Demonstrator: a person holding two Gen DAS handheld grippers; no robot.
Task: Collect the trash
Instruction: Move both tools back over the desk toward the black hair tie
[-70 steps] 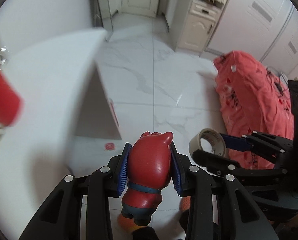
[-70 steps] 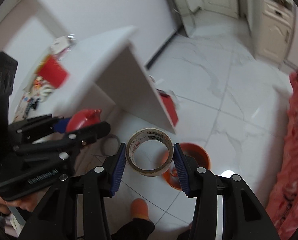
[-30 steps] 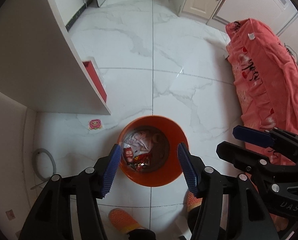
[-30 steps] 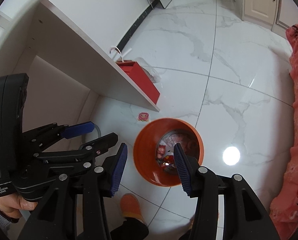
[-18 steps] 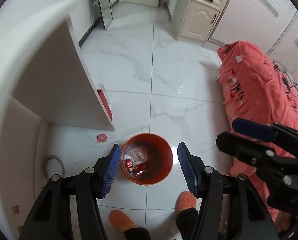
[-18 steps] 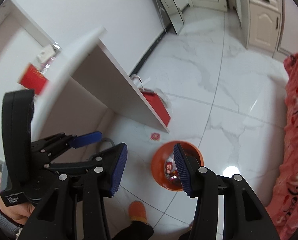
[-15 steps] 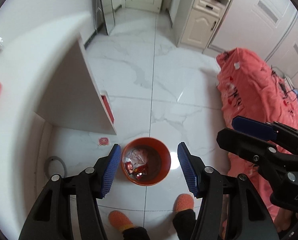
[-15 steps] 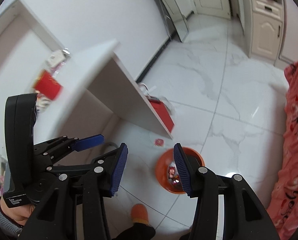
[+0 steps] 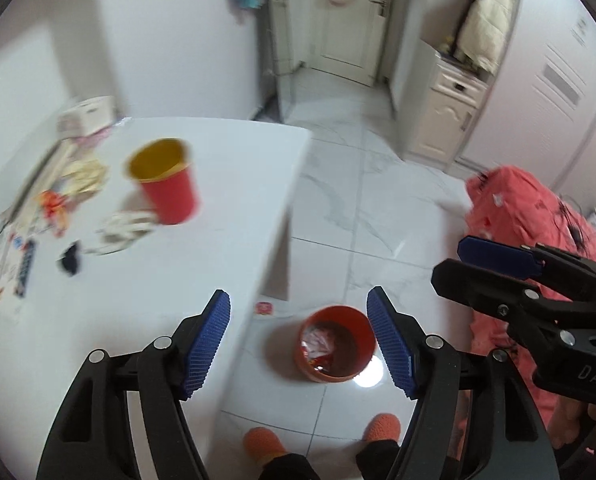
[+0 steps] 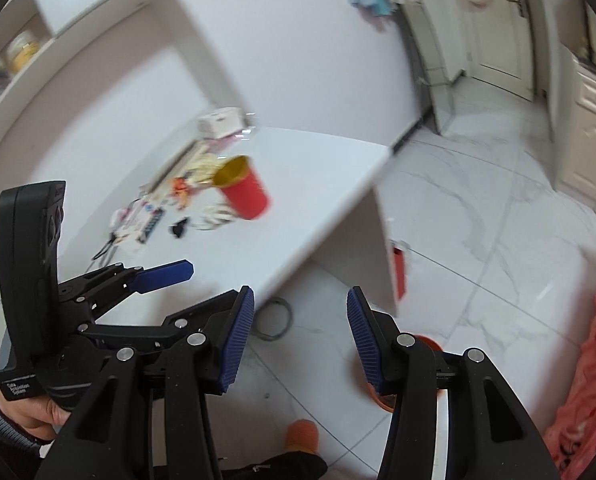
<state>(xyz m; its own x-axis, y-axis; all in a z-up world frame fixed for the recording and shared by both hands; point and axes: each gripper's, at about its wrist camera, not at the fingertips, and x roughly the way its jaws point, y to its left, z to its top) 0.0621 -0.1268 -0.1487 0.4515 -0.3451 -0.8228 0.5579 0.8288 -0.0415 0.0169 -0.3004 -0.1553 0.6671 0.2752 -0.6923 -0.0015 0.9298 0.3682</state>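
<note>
Both tools gape empty, left tool (image 9: pixel 298 338) just widened; right tool (image 10: pixel 299 338) above orange bin (image 9: pixel 333 350).

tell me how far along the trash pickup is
Done: the orange round bin on the floor already holds wrappers. In hand: nothing; left gripper and right gripper are open and empty. Left: the red paper cup and scattered scraps on the white table.

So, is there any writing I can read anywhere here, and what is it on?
"DAS", cut off by the picture's edge: on the body of the right tongs, seen from the left camera.
White lettering on the body of the left tongs, seen from the right camera: too small to read.
Papers and packets on the white table: too blurred to read.
Red cup: no writing shows.
</note>
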